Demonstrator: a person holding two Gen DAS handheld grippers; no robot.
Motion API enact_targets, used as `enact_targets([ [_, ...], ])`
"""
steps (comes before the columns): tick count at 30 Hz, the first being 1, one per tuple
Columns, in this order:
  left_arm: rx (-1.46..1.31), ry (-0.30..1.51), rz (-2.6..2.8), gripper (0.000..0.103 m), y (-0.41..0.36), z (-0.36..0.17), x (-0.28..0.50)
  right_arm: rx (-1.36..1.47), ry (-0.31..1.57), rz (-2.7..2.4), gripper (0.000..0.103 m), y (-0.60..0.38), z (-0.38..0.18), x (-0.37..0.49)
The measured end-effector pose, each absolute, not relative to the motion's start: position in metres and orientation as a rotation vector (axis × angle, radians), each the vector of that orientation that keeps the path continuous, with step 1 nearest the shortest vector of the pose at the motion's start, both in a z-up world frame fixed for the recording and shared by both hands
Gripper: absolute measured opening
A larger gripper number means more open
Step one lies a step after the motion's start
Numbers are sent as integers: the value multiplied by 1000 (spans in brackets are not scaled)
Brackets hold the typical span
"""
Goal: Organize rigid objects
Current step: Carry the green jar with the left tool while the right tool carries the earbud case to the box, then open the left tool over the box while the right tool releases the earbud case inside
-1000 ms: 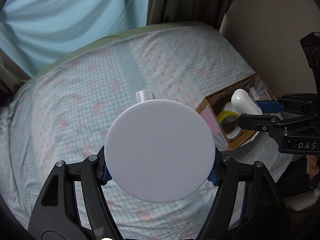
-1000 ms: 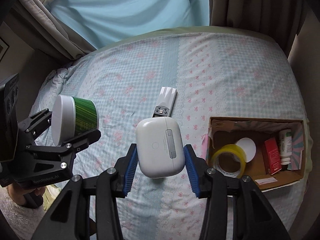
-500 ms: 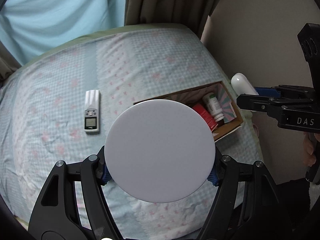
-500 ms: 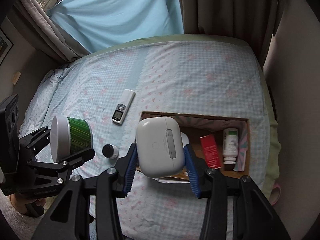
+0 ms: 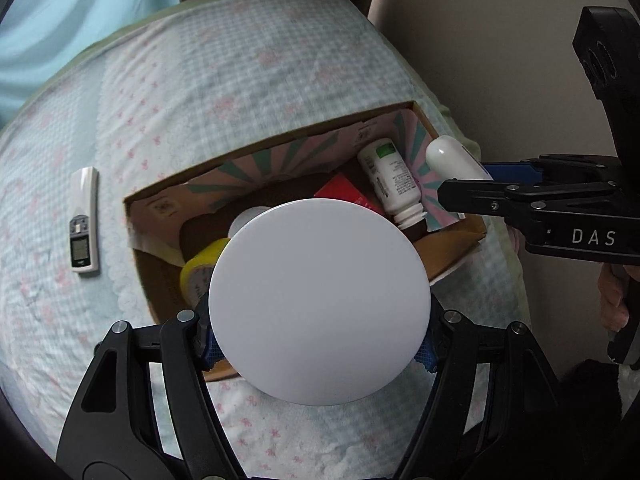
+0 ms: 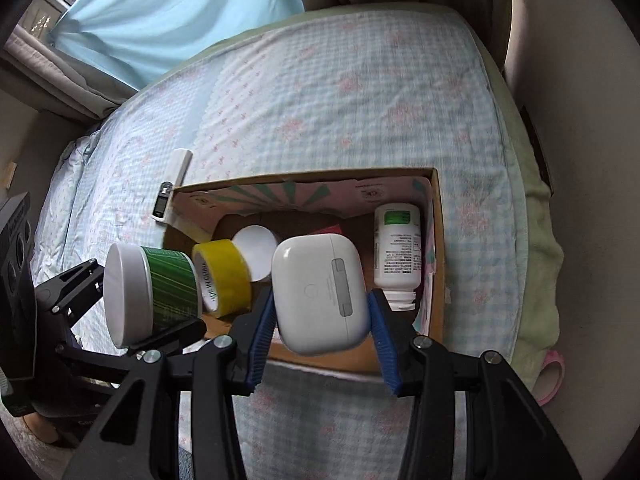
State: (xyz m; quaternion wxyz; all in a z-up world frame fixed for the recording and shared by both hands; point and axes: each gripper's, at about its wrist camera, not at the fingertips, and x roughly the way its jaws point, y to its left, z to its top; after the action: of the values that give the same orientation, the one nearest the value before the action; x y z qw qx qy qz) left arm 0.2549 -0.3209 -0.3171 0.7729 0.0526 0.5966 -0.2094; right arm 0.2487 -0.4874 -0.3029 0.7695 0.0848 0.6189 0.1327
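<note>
My left gripper [image 5: 318,346] is shut on a green jar with a white lid [image 5: 320,300]; the lid faces the camera and hides part of the cardboard box [image 5: 460,248] beneath. In the right wrist view the same jar [image 6: 148,292] hangs at the box's left end. My right gripper [image 6: 322,312] is shut on a white earbud case [image 6: 320,292] over the box [image 6: 438,240]. In the left wrist view that case [image 5: 448,158] sits at the box's far right corner.
The box holds a yellow tape roll [image 6: 224,280], a white bottle [image 6: 398,252], a red carton [image 5: 344,192] and a white round lid [image 6: 256,248]. A white remote [image 5: 84,220] lies on the checked bedsheet to the left. Right of the bed are a wall and a pink slipper [image 6: 552,372].
Both grippers have swept across the bed toward the box and sunk lower, each still holding its object. The box, earlier off to the right, now lies directly under them.
</note>
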Motion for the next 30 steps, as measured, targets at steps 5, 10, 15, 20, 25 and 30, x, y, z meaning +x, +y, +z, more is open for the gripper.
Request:
enact_targets([
  [5, 170, 1344, -461, 68, -341, -362, 272, 225, 1379, 292, 42, -497, -349, 273],
  [10, 236, 1409, -476, 68, -360, -396, 281, 338, 1418, 283, 42, -503, -382, 293],
  [15, 285, 1426, -485, 68, -370, -412, 285, 425, 1421, 297, 42, -499, -393, 302],
  [20, 293, 1433, -461, 71, -369, -416, 287, 388, 1443, 260, 42, -493, -398, 307],
  [25, 321, 1396, -488, 103, -362, -404, 283, 333, 1429, 256, 70, -487, -389, 310],
  [30, 314, 1383, -469, 103, -349, -392, 277, 303, 1369, 216, 103, -492, -371, 303],
])
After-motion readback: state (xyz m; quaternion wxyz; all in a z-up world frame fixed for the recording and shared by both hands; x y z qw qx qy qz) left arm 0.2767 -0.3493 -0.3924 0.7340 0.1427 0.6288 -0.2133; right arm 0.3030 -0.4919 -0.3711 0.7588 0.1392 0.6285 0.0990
